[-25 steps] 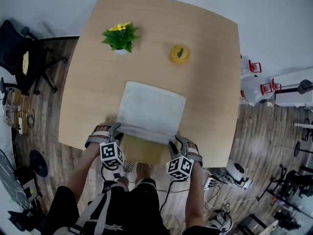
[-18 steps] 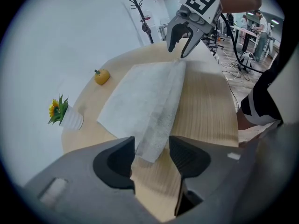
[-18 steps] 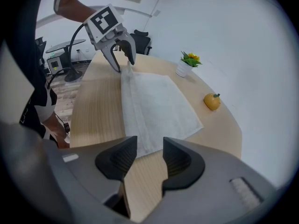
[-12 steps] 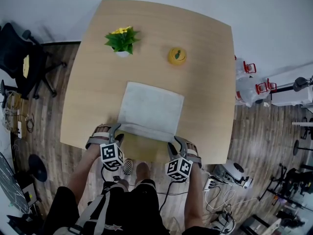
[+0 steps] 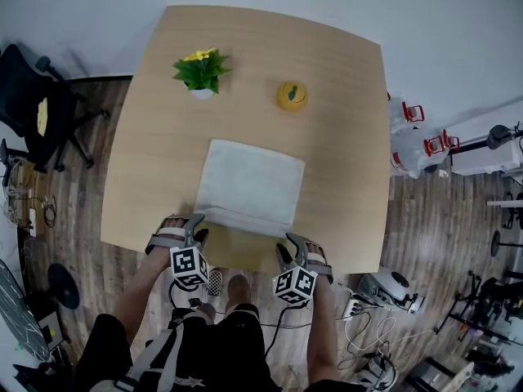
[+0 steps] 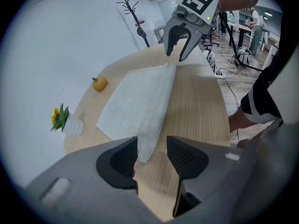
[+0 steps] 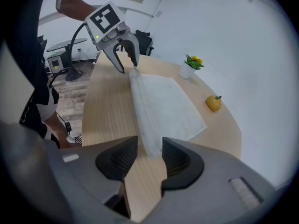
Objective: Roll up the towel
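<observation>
1. The towel (image 5: 252,184) lies flat on the wooden table (image 5: 343,121), near the person's side. Its near edge is turned over into a narrow fold (image 5: 243,219) running across the full width. The rest is spread out, not yet rolled.
2. The left gripper (image 5: 196,229) stands at the fold's left end. Its jaws are apart and have just been closing a little. The end of the fold lies between them, close to one pad, with bare table showing on the other side. No grip is judged.
3. The right gripper (image 5: 288,247) stands at the fold's right end, jaws apart and straddling that end. The pads do not appear to press on the cloth.
4. Stage, as judged: the first turn is made and most of the rolling remains.
5. Risk: if one end is pushed ahead of the other, the roll would run skew or taper into a cone.
6. Risk: jaws closing on the top layer alone would drag the cloth across the smooth table rather than turn it.
7. Risk: a loose first turn, unheld, may spring open and flatten.
8. The potted plant (image 5: 200,70) and the small yellow fruit (image 5: 292,95) stand well apart beyond the towel's far edge. They matter only if the towel slides that way.
</observation>
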`<state>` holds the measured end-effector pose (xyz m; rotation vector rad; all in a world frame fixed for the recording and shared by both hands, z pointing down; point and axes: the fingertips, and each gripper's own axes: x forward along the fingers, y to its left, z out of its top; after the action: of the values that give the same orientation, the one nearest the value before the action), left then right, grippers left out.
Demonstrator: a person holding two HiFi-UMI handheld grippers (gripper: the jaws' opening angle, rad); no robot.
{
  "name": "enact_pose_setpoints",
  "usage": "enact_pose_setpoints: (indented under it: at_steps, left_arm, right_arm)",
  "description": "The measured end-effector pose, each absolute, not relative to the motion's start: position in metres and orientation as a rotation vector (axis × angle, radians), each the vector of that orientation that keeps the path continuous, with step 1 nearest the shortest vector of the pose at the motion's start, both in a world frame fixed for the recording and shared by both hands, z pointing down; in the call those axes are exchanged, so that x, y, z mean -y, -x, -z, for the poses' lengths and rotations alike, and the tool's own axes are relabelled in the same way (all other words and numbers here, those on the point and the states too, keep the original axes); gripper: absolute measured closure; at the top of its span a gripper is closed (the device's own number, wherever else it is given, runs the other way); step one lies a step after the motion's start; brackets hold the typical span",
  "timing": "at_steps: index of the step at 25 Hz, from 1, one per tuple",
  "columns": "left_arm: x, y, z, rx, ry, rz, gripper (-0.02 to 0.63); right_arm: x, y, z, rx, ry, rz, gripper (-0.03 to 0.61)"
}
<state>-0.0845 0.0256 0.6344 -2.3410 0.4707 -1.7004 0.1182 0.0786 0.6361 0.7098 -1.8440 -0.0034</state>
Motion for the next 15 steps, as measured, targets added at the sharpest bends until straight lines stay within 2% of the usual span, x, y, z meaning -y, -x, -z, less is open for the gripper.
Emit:
enact_pose_setpoints:
  at_steps: [15]
  left_arm:
    - [-0.024, 0.080, -0.660, -0.400, 2.334, 1.772, 0.412]
  right_arm:
    - [-0.076, -0.117, -0.664, 1.849, -0.612, -0.031, 0.421]
